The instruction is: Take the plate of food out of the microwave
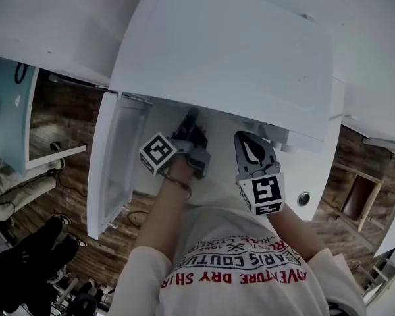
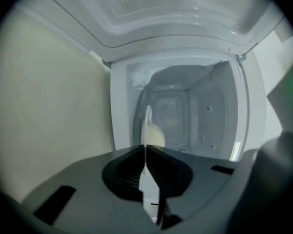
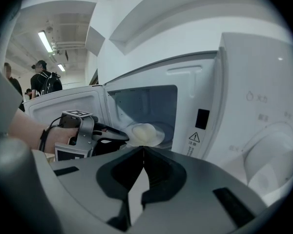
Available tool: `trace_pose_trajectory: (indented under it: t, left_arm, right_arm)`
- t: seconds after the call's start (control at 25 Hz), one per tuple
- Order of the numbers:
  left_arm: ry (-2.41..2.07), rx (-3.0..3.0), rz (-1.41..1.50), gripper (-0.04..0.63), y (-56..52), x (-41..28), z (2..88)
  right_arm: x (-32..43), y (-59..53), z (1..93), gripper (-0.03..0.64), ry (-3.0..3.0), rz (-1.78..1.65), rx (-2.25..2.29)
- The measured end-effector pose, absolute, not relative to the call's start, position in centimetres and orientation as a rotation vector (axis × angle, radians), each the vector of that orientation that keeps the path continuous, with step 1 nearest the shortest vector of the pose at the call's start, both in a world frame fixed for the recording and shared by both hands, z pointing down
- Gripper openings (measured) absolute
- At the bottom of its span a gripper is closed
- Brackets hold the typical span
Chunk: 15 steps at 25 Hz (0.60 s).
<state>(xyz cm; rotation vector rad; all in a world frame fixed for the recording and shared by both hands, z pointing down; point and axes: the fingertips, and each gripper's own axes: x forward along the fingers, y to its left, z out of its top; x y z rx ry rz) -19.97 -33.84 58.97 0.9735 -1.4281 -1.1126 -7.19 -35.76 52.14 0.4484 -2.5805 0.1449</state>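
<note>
The white microwave stands with its door swung open to the left. Inside it a white plate carries a pale, rounded piece of food. My left gripper reaches into the cavity and is shut on the plate's near rim. In the left gripper view, which is rolled, the plate shows edge-on with the food beside it, and the left gripper pinches the rim. My right gripper is shut on nothing. It hovers in front of the microwave, right of the opening.
The microwave's control panel with a round knob lies right of the cavity. The open door juts out on the left. Below is a wooden floor. People stand in the background.
</note>
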Motion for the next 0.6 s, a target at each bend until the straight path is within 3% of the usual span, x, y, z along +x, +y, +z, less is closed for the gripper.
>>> trace_pose_trajectory:
  t: [0.6]
  left_arm:
    - [-1.348,1.063,-1.232,0.015,-30.6,-18.5,55.1]
  right_arm:
    - [-6.0,-34.8,50.9,0.012,-2.603,0.127,0.469]
